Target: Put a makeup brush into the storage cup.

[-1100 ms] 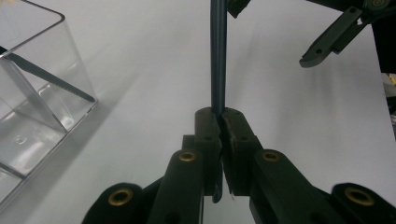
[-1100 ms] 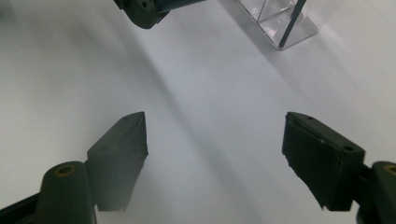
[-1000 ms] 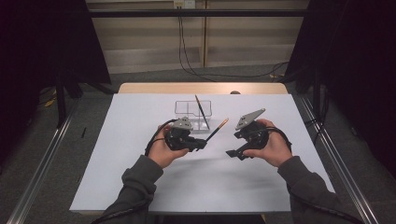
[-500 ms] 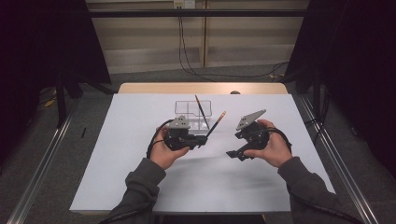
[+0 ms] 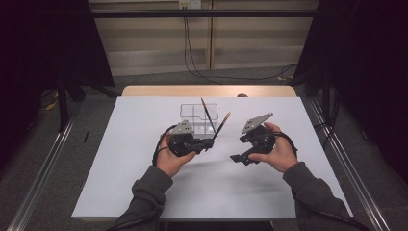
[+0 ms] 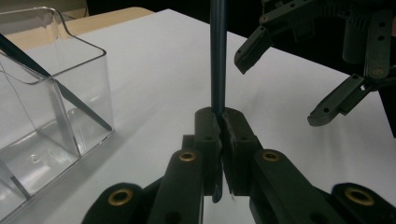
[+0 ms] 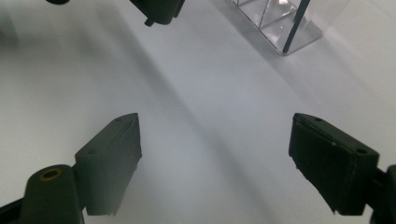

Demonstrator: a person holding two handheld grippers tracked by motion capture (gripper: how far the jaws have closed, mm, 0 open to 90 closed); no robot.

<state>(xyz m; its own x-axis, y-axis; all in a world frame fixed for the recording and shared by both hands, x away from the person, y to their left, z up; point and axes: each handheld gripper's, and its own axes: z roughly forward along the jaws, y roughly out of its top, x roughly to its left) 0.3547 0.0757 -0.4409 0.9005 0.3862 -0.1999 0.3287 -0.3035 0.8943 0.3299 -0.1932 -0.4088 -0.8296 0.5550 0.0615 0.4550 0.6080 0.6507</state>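
**Pencil clamped in the left gripper above the white table**

Pencil [image 5: 222, 124] sits near the centre of the high view, slanting up and to the right out of the left gripper [image 5: 210, 143], whose jaws are pressed tight on its lower end. In the left gripper view the dark shaft [image 6: 218, 56] rises straight from between the closed pads. The right gripper [image 5: 235, 158], right of centre, has its jaws spread wide with nothing between them. Just behind the pencil a clear plastic organizer [image 5: 190, 111] stands on the table [image 5: 120, 168], with another dark pencil [image 5: 207, 114] leaning inside it.
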